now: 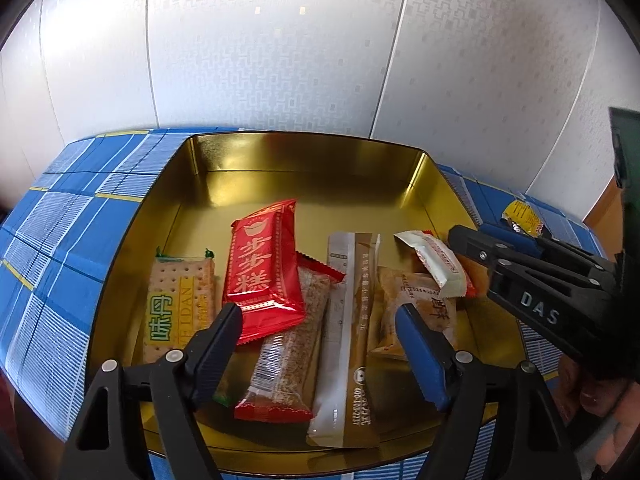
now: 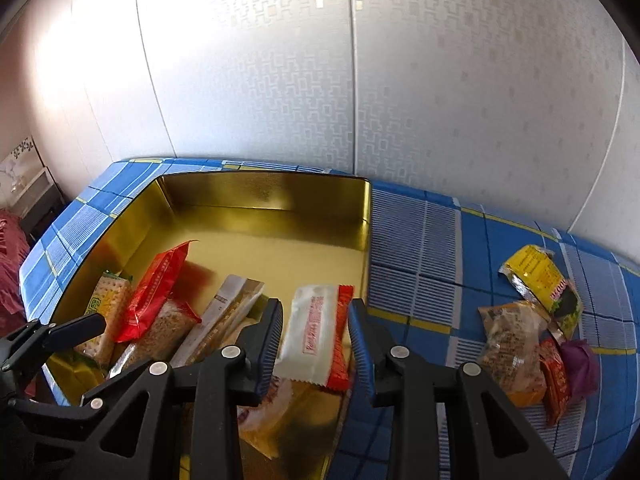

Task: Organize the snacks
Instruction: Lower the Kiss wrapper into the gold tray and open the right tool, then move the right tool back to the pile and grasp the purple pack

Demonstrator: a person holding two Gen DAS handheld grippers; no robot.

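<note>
A gold tin box (image 1: 304, 152) (image 2: 264, 188) stands on a blue checked cloth and holds several snack packets. My left gripper (image 1: 320, 328) is open and empty above the packets, over a red packet (image 1: 262, 272) and a long gold sachet (image 1: 352, 320). My right gripper (image 2: 314, 324) is open at the tin's right wall, its fingers either side of a white-and-red packet (image 2: 316, 336) that lies on the packets below. That packet (image 1: 436, 264) and the right gripper (image 1: 520, 272) also show in the left wrist view.
A cracker packet (image 1: 176, 300) and a sesame bar (image 1: 288, 360) lie in the tin. On the cloth to the right lie a yellow packet (image 2: 536, 276), an orange pastry packet (image 2: 512, 344), a small red packet (image 2: 554, 380) and a purple one (image 2: 580, 368). A papered wall stands behind.
</note>
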